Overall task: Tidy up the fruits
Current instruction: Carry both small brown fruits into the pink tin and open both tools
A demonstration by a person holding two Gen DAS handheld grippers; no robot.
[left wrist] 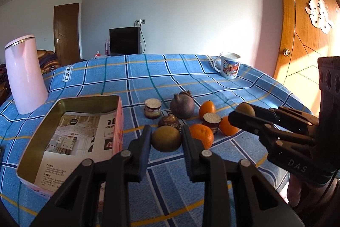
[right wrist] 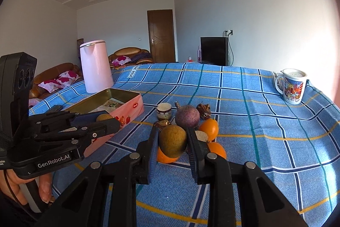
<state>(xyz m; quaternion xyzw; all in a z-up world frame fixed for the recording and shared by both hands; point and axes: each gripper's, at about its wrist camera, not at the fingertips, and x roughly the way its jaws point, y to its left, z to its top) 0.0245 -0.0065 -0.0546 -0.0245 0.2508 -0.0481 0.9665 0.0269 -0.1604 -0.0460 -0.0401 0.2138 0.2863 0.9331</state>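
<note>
Each gripper, left (left wrist: 166,138) and right (right wrist: 172,140), grasps a brown-green kiwi; next, carry both to the pink rectangular tin (left wrist: 70,137) at their left.

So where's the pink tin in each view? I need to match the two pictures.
Left wrist: the tin lies lower left, open, beside the left gripper, which holds a kiwi.
Right wrist: the tin lies left of centre, behind the left gripper.
Shared landmark: the pink kettle stands just beyond the tin in both.
</note>
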